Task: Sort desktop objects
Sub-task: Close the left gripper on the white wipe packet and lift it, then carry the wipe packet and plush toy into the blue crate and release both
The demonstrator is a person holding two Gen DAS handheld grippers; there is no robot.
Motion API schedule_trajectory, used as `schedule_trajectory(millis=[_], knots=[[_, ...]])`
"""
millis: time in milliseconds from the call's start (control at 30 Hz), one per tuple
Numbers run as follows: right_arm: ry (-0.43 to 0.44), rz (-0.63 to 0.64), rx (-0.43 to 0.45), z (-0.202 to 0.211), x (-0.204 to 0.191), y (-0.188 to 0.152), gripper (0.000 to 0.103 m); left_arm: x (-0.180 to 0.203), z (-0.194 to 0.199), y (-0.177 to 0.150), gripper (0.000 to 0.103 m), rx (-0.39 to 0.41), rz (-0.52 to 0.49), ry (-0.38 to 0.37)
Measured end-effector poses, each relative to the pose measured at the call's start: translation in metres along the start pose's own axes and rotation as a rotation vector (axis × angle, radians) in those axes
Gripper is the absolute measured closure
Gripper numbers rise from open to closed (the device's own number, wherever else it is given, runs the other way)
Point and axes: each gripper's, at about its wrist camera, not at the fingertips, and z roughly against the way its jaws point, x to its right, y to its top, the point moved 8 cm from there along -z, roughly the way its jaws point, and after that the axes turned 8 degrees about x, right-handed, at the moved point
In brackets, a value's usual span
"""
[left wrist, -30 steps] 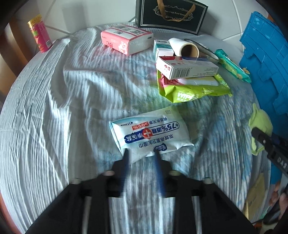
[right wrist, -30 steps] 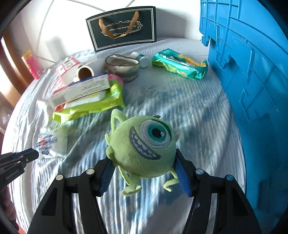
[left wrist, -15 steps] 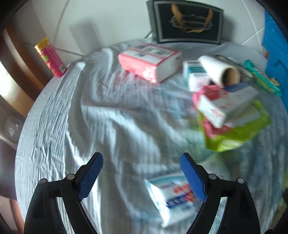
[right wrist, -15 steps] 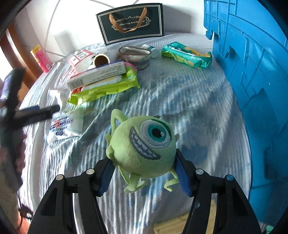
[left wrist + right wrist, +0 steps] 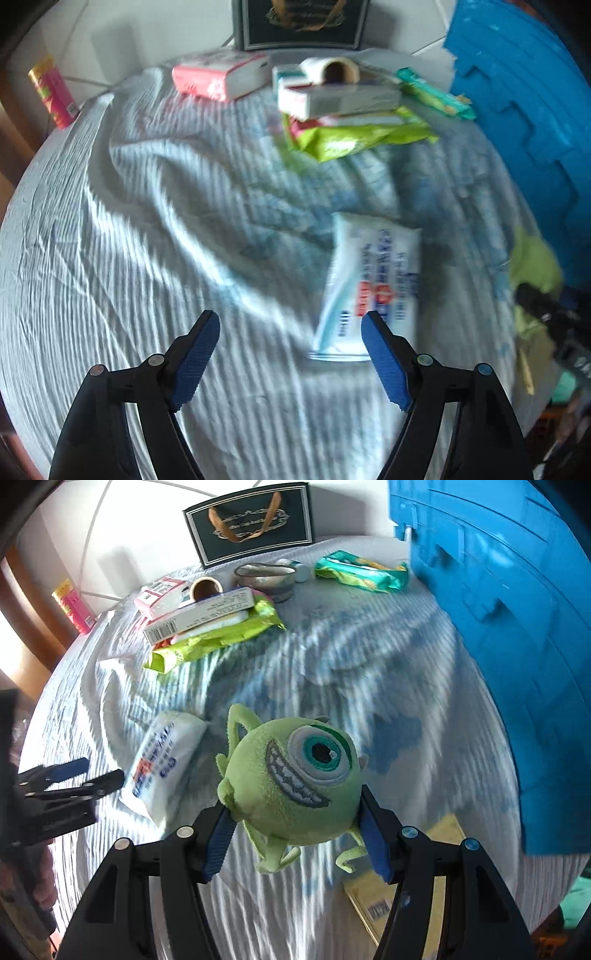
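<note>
Two right gripper (image 5: pixel 295 840) fingers pinch a green one-eyed plush (image 5: pixel 291 781); left gripper (image 5: pixel 290 354) fingers spread.

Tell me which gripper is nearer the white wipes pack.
Left. The left gripper hangs open just beside the wipes pack; the right gripper, holding the green toy, is farther off.

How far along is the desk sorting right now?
Early, it seems. Nothing visibly sorted yet. In hand: the right tongs grip the green plush toy near the blue crate. The left tongs are open and empty beside the wipes pack. Left: the boxes, packets and bowl on the cloth.
</note>
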Motion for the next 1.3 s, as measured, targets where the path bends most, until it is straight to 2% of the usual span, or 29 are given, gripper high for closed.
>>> schedule_trajectory(millis=[33, 100, 267, 333, 367, 400, 500, 733, 933, 1100, 1300], knots=[[-0.003, -0.005, 0.001, 0.002, 0.001, -0.003, 0.042, 0.007, 0.002, 0.003, 0.015, 0.014, -0.019, -0.013], [-0.008, -0.015, 0.003, 0.006, 0.002, -0.008, 0.042, 0.020, -0.002, 0.003, 0.014, 0.016, -0.058, -0.019], [-0.021, -0.041, 0.008, 0.015, 0.006, -0.021, 0.042, 0.040, -0.038, -0.011, 0.015, -0.068, -0.096, -0.049], [-0.025, -0.051, 0.011, 0.017, 0.007, -0.025, 0.042, 0.042, -0.045, -0.018, 0.022, -0.084, -0.105, -0.036], [-0.028, -0.052, 0.011, 0.017, 0.008, -0.027, 0.042, 0.043, -0.042, -0.019, 0.036, -0.068, -0.113, -0.031], [-0.031, -0.053, 0.010, 0.018, 0.008, -0.029, 0.042, 0.043, -0.040, -0.020, 0.041, -0.052, -0.121, -0.027], [-0.040, -0.054, 0.016, 0.021, 0.008, -0.031, 0.042, 0.040, -0.028, -0.019, 0.045, -0.026, -0.113, -0.022], [-0.038, -0.026, 0.061, 0.043, -0.007, -0.023, 0.042, 0.030, 0.032, -0.007, 0.046, 0.098, -0.090, 0.001], [-0.004, 0.031, 0.138, 0.077, -0.028, 0.000, 0.042, 0.020, 0.093, 0.020, 0.046, 0.220, -0.056, 0.031], [0.044, 0.090, 0.214, 0.108, -0.036, 0.029, 0.042, 0.028, 0.137, 0.042, 0.046, 0.299, -0.016, 0.086], [0.111, 0.203, 0.298, 0.152, -0.034, 0.062, 0.042, 0.051, 0.184, 0.053, 0.046, 0.379, 0.075, 0.137]])
